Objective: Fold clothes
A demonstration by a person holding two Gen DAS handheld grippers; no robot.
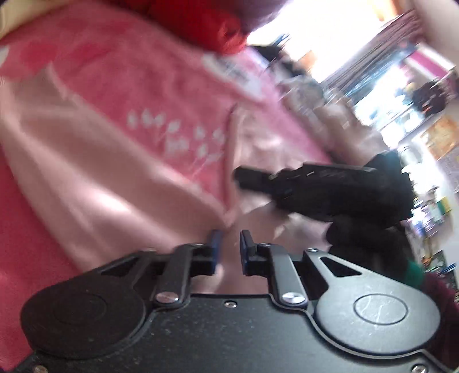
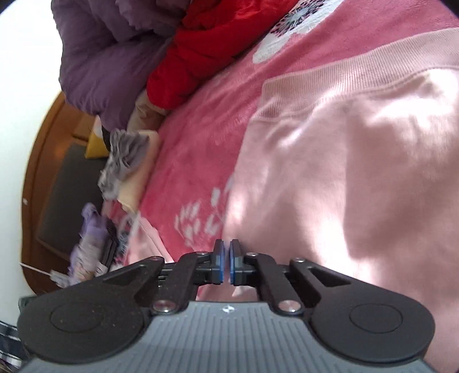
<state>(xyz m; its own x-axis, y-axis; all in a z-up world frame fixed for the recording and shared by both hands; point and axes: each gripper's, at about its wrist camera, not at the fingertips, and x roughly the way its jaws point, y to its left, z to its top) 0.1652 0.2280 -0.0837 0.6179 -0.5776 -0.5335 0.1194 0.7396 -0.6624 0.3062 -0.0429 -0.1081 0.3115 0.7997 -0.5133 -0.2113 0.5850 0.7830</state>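
A pale pink sweatshirt (image 1: 86, 172) (image 2: 358, 172) lies spread on a bright pink flowered blanket (image 1: 129, 71) (image 2: 206, 129); its ribbed hem (image 2: 344, 71) runs across the top right of the right wrist view. My left gripper (image 1: 231, 239) hovers low over the sweatshirt with a narrow gap between its blue pads; cloth shows behind the gap and nothing looks pinched. My right gripper (image 2: 226, 246) sits at the sweatshirt's left edge, its pads almost touching. Seen from the left wrist, the right gripper (image 1: 239, 176) is a blurred black shape over a crumpled fold.
A red garment (image 1: 200, 20) (image 2: 195, 51) and a purple padded jacket (image 2: 109, 57) are heaped at the blanket's far side. Grey and lilac cloths (image 2: 126, 155) lie along the bed's edge beside a wooden frame (image 2: 37, 160). Cluttered shelves (image 1: 430, 114) stand behind, and a maroon sleeve (image 1: 441, 301) shows.
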